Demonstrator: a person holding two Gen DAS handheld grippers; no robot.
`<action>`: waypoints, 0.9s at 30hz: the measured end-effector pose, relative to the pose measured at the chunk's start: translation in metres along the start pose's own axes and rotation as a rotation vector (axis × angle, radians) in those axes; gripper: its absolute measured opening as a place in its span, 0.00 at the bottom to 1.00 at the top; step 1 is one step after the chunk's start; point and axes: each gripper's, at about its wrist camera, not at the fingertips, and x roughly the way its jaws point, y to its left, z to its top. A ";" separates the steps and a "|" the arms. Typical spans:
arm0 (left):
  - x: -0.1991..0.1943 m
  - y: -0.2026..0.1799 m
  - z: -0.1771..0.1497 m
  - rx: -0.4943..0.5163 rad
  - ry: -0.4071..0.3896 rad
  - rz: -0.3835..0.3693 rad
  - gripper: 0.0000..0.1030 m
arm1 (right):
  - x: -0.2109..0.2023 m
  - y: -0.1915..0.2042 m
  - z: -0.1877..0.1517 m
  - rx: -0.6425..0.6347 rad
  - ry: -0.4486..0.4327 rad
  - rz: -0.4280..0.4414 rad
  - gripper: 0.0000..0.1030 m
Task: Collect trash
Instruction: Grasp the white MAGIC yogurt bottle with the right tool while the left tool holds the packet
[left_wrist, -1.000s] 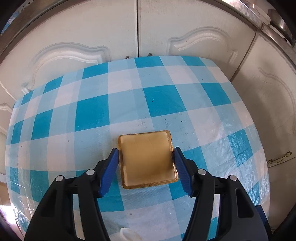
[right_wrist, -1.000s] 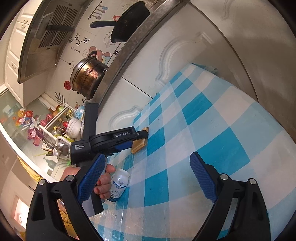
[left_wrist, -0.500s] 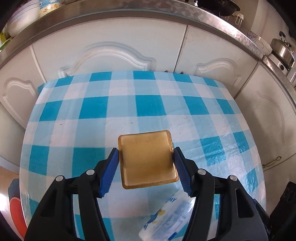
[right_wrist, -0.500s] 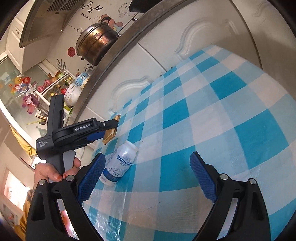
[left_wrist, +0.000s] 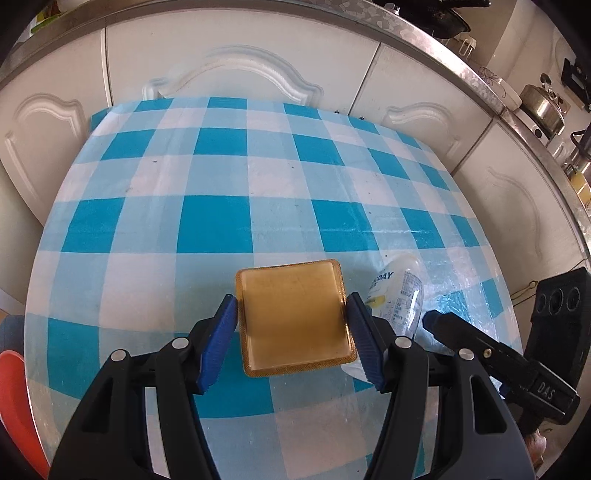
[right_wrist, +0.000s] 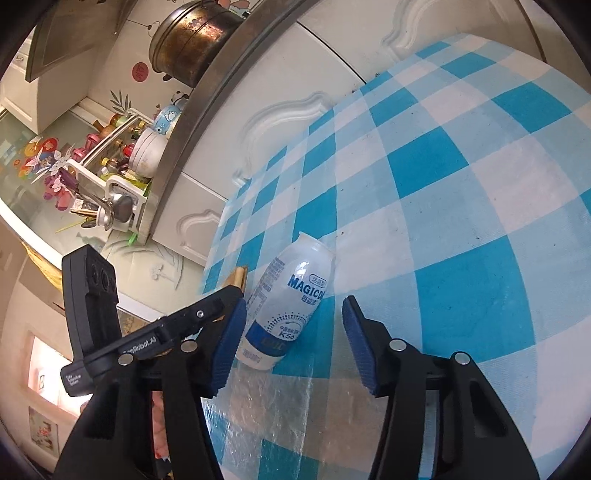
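Left gripper (left_wrist: 291, 325): angled steeply down, both blue pads pressed against opposite edges of the gold tray (left_wrist: 295, 317), tray held flat between the 2 fingers, sticking out ahead of the tips. Firm clamp, jaws partway in.

Right gripper (right_wrist: 291, 332): shallower downward tilt, jaws closing. The white bottle (right_wrist: 288, 310) lies between the 2 pads, closer to the left-hand pad; a clear gap remains on the right-hand pad's side, so no clamp yet.

The 2 tools sit side by side: the right one's finger shows at the right edge of the left wrist view, the left one's body at the left of the right wrist view, a hand (right_wrist: 160, 424) gripping its handle below.
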 end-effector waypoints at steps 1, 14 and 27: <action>0.001 0.000 -0.002 0.000 0.005 -0.014 0.60 | 0.002 0.000 0.001 -0.001 0.001 -0.012 0.54; -0.008 0.001 -0.026 0.013 0.018 -0.106 0.60 | 0.023 0.024 -0.001 -0.077 0.024 -0.101 0.56; -0.030 0.035 -0.051 -0.052 0.000 -0.097 0.60 | 0.035 0.048 -0.018 -0.214 0.025 -0.219 0.43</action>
